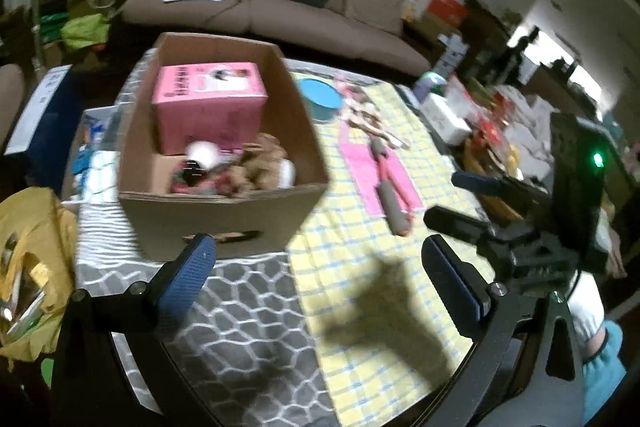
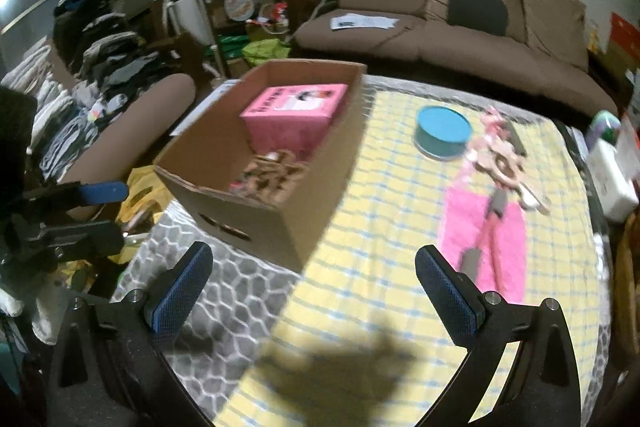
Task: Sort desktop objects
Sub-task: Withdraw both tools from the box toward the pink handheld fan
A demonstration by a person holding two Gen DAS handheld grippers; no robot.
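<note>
Both sets of tongs hover above the desk, spread wide and carrying nothing: the left tongs [image 1: 320, 287] over the seam between the grey patterned cloth [image 1: 240, 315] and the yellow checked cloth [image 2: 380, 227], the right tongs [image 2: 316, 291] close by. The cardboard box [image 1: 224, 223] sits on the left, already holding a pink box [image 1: 208, 99] and some soft toys [image 1: 260, 163]. Left to sort, by the look of it: the teal round tin [image 2: 440, 135], and the red-handled tool [image 1: 390, 183] lying on the pink cloth [image 2: 508, 247]. The right tongs look better placed for that tool. Best bet is to come down straight over one handle, close across its narrow width, and lift clear without dragging the cloth underneath.
</note>
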